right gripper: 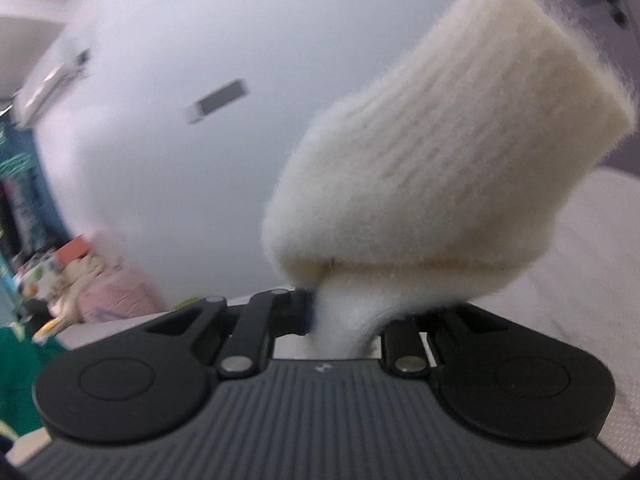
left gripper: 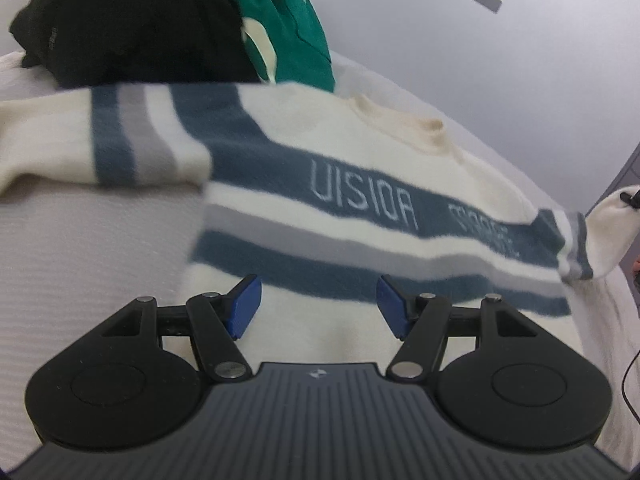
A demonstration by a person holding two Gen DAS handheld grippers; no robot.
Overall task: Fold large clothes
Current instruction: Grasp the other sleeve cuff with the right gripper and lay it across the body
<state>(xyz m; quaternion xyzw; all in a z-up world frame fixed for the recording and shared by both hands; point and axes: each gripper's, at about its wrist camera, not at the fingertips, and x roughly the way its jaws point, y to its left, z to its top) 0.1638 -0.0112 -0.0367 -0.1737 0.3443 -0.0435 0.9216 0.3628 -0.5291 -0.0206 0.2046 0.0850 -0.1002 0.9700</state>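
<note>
Two tools are at work, and only one has cloth. Your right tool is clenched on the cream cuff of the striped sweater, with the ribbed end standing up above the jaws against the pale wall. Your left tool is released, its blue pads spread wide with nothing between them, hovering over the sweater's lower front. The sweater lies face up across the white bed, one sleeve stretched flat, the other lifted at the far side. Behind it sits a black garment and a green one. You seem to be at the sleeve fold: next, carry the cuff across the chest, keeping the grip firm, while your free tool pins the body.
</note>
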